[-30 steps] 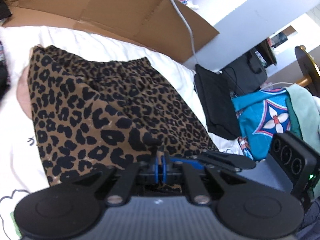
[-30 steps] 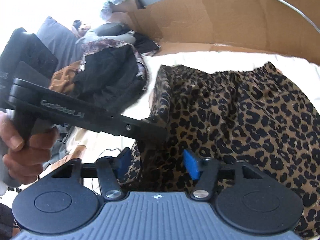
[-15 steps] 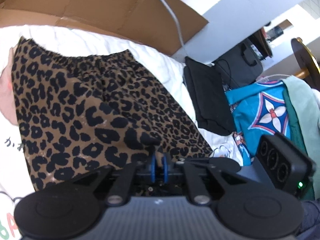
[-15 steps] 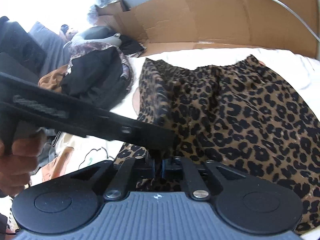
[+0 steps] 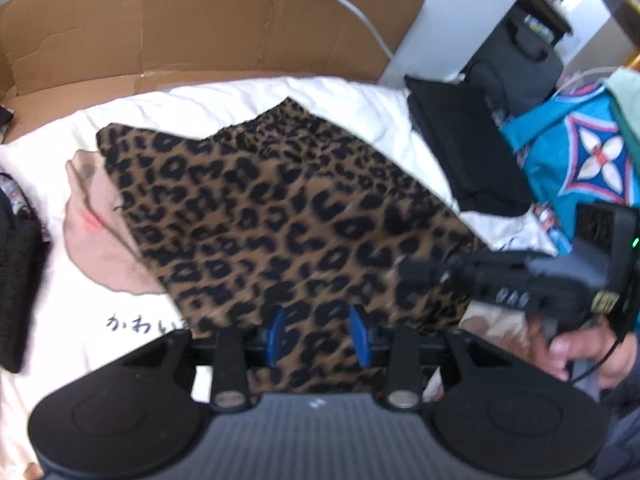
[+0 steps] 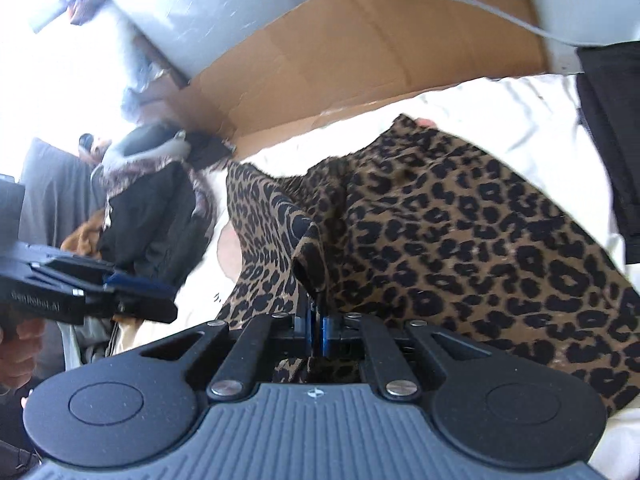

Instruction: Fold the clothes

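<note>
A brown, black-spotted leopard-print fabric garment (image 5: 280,216) is being folded on a white printed bedsheet (image 5: 328,100), where it is lying spread across the middle with its gathered edge toward the far side. In the right wrist view a raised fold near the garment's near edge is being pinched by the right gripper (image 6: 316,328), whose jaws are pressed together on the cloth. The jaws of the left gripper (image 5: 318,334) have just been opening; they are standing partly apart, with leopard cloth seen between the blue pads (image 5: 276,332) but, as far as can be judged, no longer being pressed.

For a clean fold, the pinched edge is probably best being lifted only enough to clear the layer beneath and carried straight across toward the opposite edge, so that the edges meet squarely. The left gripper is best being drawn clear of the cloth first, or it could be dragged along and wrinkles made.

Several things are crowding the bed: a flat brown cardboard sheet (image 5: 192,32) propped along the far side, a dark heap of clothes (image 6: 156,208) at one side and a black flat case (image 5: 460,152) at the other, with a turquoise patterned cloth (image 5: 568,152) beyond it. A grey cable (image 6: 460,4) is trailing over the cardboard. The two grippers are being held close together, so a collision is a risk.
</note>
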### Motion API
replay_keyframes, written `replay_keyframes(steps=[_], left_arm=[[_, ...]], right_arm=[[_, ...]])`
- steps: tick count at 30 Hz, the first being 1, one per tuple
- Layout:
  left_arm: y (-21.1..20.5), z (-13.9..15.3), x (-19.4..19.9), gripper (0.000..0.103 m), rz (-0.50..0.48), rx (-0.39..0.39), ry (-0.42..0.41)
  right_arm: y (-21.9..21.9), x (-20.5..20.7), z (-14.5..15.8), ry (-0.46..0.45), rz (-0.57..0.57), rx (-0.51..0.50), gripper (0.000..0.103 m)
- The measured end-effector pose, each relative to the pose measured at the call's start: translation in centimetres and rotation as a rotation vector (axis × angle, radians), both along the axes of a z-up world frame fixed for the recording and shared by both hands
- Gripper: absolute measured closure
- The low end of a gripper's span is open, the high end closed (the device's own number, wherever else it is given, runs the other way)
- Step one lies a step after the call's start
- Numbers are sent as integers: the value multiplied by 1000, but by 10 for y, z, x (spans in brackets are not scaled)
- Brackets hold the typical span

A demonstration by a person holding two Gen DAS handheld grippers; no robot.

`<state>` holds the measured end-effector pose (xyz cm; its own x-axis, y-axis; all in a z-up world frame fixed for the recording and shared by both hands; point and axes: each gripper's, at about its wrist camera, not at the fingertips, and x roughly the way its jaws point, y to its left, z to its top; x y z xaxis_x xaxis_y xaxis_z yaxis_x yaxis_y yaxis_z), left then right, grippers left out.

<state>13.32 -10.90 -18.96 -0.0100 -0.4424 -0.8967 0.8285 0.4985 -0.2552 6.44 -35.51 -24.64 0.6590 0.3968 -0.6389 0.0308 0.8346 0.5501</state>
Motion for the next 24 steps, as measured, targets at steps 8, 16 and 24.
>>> replay_keyframes(steps=[8, 16, 24], left_arm=[[-12, -2, -11, 66, 21, 122, -6], [-25, -22, -36, 61, -4, 188, -35], [-29, -42, -28, 61, 93, 250, -60]], right_arm=[[-27, -6, 6, -15, -44, 14, 101], [-44, -21, -8, 21, -78, 27, 101], [-57, -34, -23, 78, -170, 40, 101]])
